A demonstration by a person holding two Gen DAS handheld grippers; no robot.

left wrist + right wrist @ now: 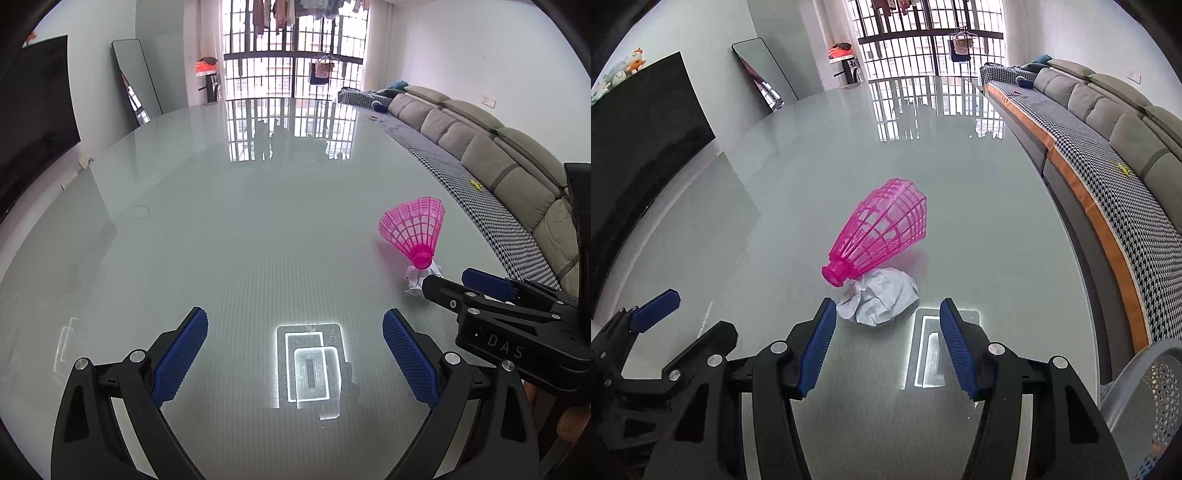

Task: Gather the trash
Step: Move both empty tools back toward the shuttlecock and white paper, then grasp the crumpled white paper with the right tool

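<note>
A crumpled white paper ball (881,300) lies on the glossy glass table (820,177). A pink plastic shuttlecock (881,236) leans on top of the ball, its cap pointing lower left. My right gripper (886,314) is open just short of the ball, which sits a little ahead of its blue pads with nothing between them. In the left wrist view the shuttlecock (415,230) and paper ball (419,282) are at the right, the right gripper (454,282) close beside them. My left gripper (293,330) stands open over bare glass, well left of the trash.
A grey mesh basket (1145,391) shows at the lower right edge of the right wrist view. A long grey sofa (491,147) with a houndstooth cover runs along the table's right side. A dark screen (33,110) and a leaning mirror (136,79) stand on the left.
</note>
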